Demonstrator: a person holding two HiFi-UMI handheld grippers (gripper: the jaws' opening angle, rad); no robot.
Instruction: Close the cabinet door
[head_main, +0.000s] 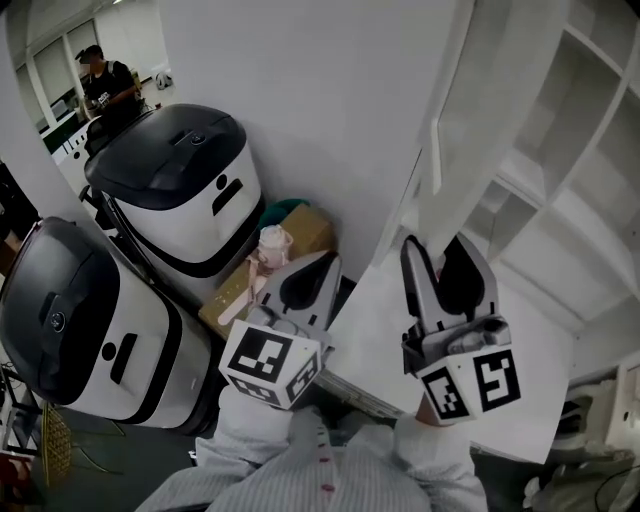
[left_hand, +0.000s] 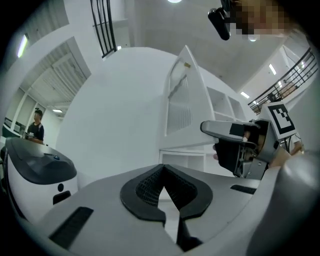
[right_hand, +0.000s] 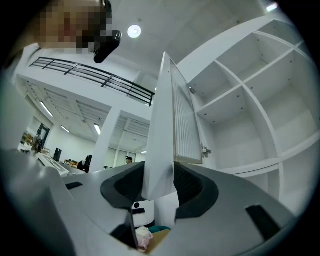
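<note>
The white cabinet door (head_main: 455, 130) stands open, swung out edge-on from the shelved cabinet (head_main: 560, 150). My right gripper (head_main: 438, 255) is at the door's lower corner. In the right gripper view the door edge (right_hand: 162, 125) fills the gap of the right gripper (right_hand: 159, 177), and both dark pads lie against it. My left gripper (head_main: 328, 264) hangs to the left of the door, apart from it. The left gripper (left_hand: 162, 170) is shut with nothing in it. From the left gripper view the door (left_hand: 182, 100) and the right gripper (left_hand: 235, 145) show ahead and to the right.
Two large white machines with black lids (head_main: 185, 180) (head_main: 80, 320) stand at the left against the wall. A cardboard box (head_main: 305, 232) with a pink cup (head_main: 272, 245) lies between them and the door. A person (head_main: 105, 80) stands far back. Open shelves (right_hand: 240, 100) fill the right.
</note>
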